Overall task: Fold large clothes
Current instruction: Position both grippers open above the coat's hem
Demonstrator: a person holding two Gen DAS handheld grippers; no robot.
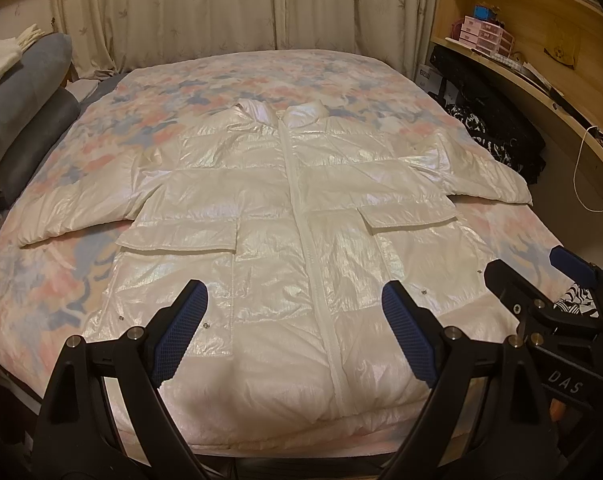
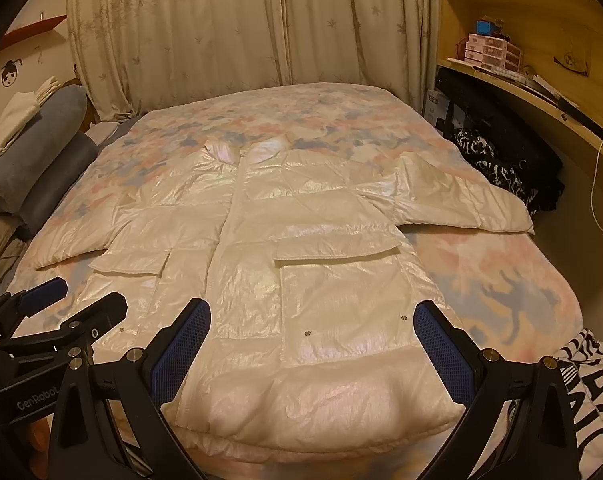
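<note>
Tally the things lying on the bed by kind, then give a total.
Shiny white padded jacket: 1
Floral pink-and-blue quilt: 1
Grey rolled bolsters: 2
Black-and-white printed cloth: 1
Total: 5

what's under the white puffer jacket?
The white puffer jacket lies flat on a floral quilt, which shows all around it. The quilt beneath, and the jacket's back, are covered.

My two wrist cameras sit side by side at the foot of the bed (image 1: 513,240), tilted down and facing the curtains (image 1: 221,4). Both share the white jacket (image 2: 301,280) close below.
</note>
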